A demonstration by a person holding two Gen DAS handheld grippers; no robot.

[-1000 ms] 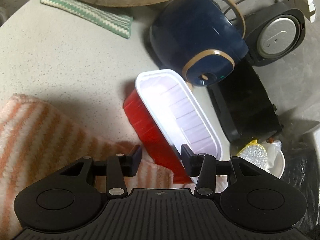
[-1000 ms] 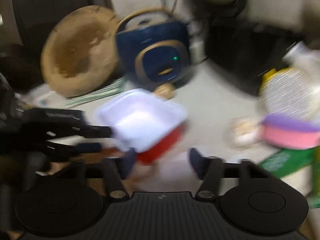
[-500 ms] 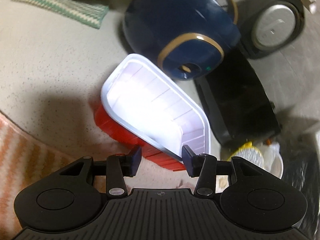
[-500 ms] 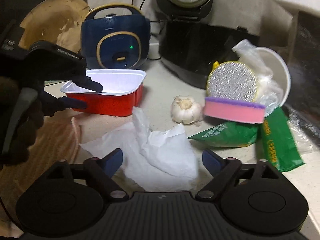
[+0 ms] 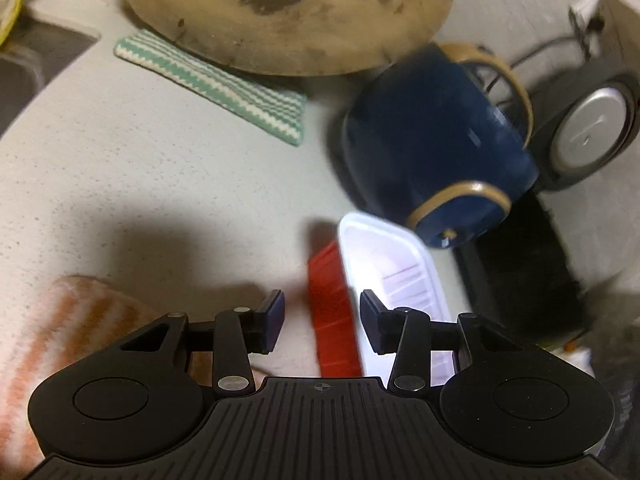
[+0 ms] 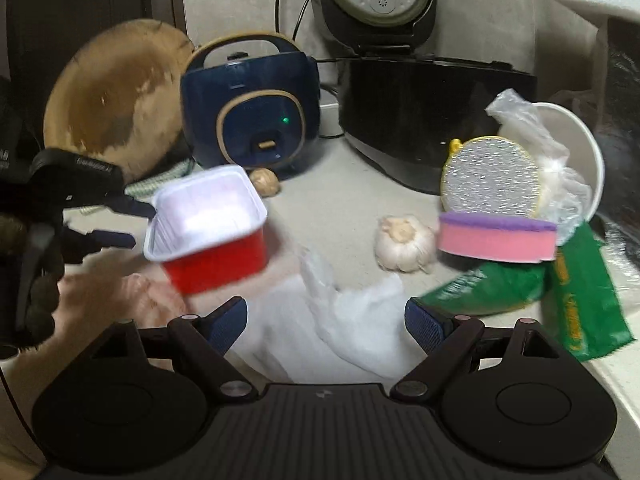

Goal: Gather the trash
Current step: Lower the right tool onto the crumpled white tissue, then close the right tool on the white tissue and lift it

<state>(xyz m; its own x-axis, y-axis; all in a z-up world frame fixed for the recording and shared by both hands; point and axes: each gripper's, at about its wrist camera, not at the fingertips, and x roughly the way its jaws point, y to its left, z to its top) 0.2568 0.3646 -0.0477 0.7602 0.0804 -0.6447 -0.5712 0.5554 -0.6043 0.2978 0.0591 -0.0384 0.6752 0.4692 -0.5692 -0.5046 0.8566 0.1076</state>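
Left gripper (image 5: 320, 318): jaws parted around red tub (image 6: 208, 236) rim, contact unclear. Right gripper (image 6: 326, 320): jaws spread wide above crumpled white paper (image 6: 340, 320).

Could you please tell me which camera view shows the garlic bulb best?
The right wrist view: the garlic bulb sits whole on the counter, beside the pink sponge. The left wrist view does not show it at all.

An empty rectangular plastic tray (image 6: 208, 232), red outside and white inside, hangs tilted above the counter in front of the navy blue cooker (image 6: 252, 104). A crumpled white paper napkin (image 6: 332, 328) lies flat, nearer than the tray. A green plastic wrapper (image 6: 560, 292) lies far right of the cooker.
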